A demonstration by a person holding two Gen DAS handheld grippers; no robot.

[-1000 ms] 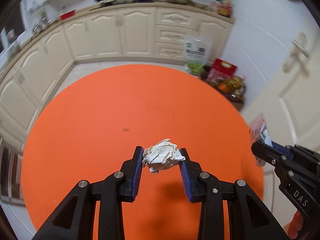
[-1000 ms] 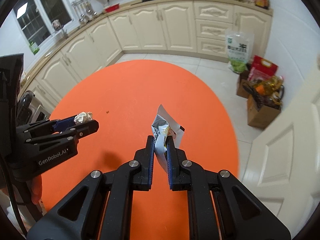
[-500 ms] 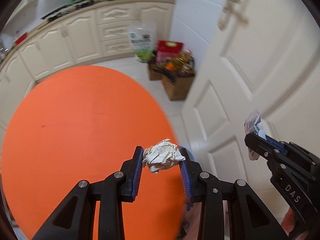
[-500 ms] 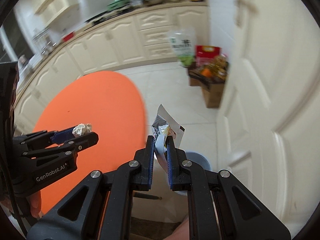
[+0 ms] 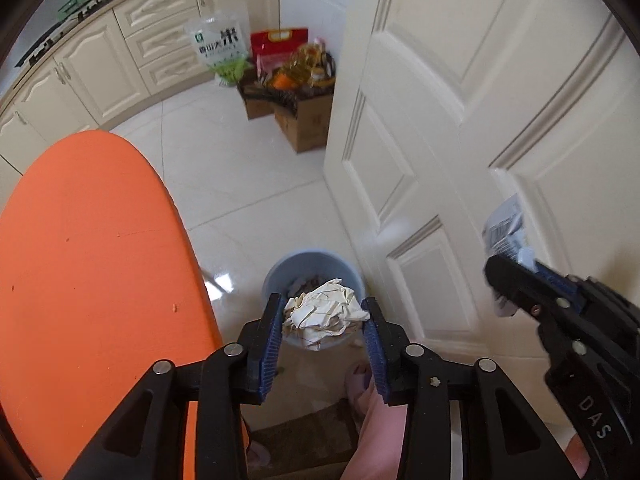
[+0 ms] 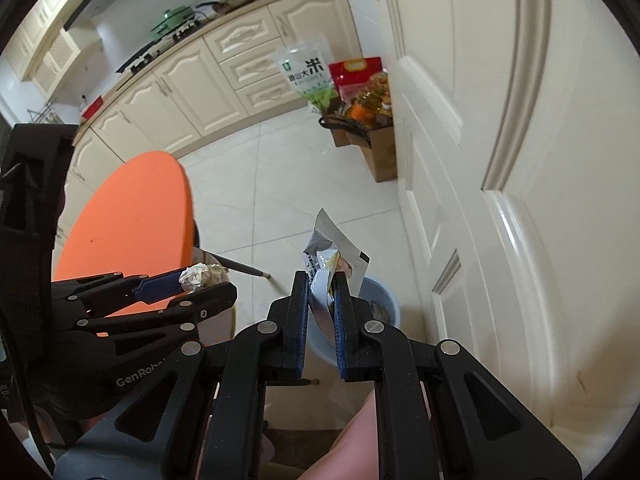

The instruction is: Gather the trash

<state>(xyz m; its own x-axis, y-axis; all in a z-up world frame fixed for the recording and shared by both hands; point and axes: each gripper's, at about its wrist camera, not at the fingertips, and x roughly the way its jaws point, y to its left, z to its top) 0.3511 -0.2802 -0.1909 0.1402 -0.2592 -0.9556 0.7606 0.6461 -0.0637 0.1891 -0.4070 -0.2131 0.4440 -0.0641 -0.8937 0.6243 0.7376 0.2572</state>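
Both grippers now off orange bench (image 5: 92, 264), above blue bin (image 5: 276, 276) on floor beside door. Left gripper (image 5: 322, 320) jaws just widening, crumpled paper ball (image 5: 324, 312) between them, barely pinched: drop looks underway. Right gripper (image 6: 322, 300) jaws clamped tight on silver wrapper (image 6: 324, 268). Paper off-white, creased; wrapper torn, foil.

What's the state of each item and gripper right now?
left gripper: jaws just opening, crumpled paper ball between the pads, above the bin
right gripper: shut on the silver wrapper
blue bin: upright on the floor, open top, trash already inside
orange table: no trash visible on it
white door: beside the bin
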